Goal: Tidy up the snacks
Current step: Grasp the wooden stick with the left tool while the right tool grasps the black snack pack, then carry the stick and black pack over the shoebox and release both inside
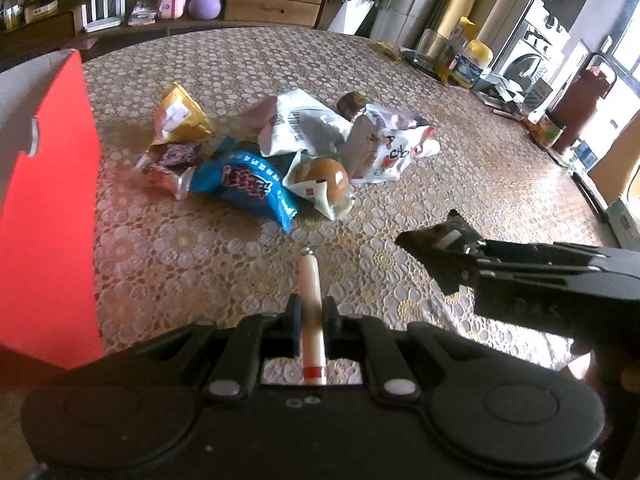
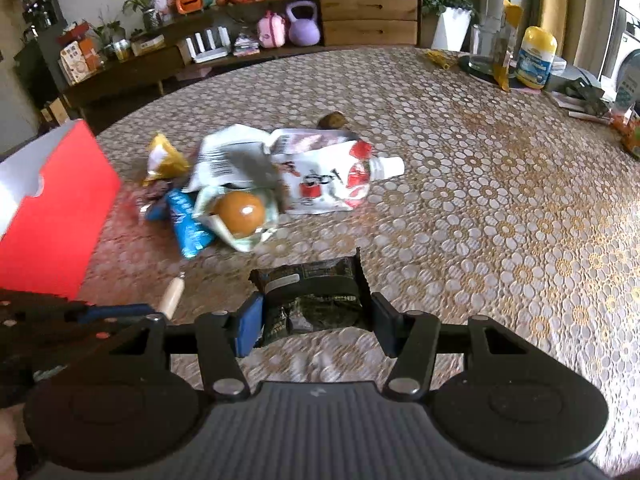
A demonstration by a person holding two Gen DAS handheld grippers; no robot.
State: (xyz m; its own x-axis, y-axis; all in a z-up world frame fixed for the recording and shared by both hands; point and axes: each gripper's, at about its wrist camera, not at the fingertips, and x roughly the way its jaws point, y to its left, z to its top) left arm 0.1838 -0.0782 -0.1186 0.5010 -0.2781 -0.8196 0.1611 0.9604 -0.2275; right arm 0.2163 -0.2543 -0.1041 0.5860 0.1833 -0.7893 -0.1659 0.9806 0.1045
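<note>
Clamped between the pads of the left gripper (image 1: 311, 320) is a thin cream-coloured sausage stick (image 1: 310, 312) with a red band near its rear end; its metal-clipped tip points toward the snack pile. Both pads press against the stick, so the jaws are fully clenched on it.

Right gripper (image 2: 316, 316) grasps a dark green snack packet (image 2: 312, 300) across its width; the blue pad and the black pad both touch the packet's sides. In the left wrist view the same packet (image 1: 436, 240) juts from the right gripper's tip, above the lace tablecloth (image 1: 440, 160) and on the near side of the pile.

Positions relative to the snack pile:
- Centre: a blue wrapper (image 1: 248, 184) touches a clear pack holding a round brown bun (image 1: 324, 180).
- Far side: a white pouch with a barcode (image 1: 300, 124) overlaps a white-and-red pouch (image 1: 384, 148), whose spout shows in the right wrist view.
- Left edge: a yellow packet (image 1: 180, 116) and, below it, a small reddish wrapper (image 1: 164, 168).
- Further left, apart from the pile: a red box (image 1: 48, 208) with a white inner face, standing upright.
- Behind the pile: a small brown wrapped item (image 2: 332, 120).
</note>
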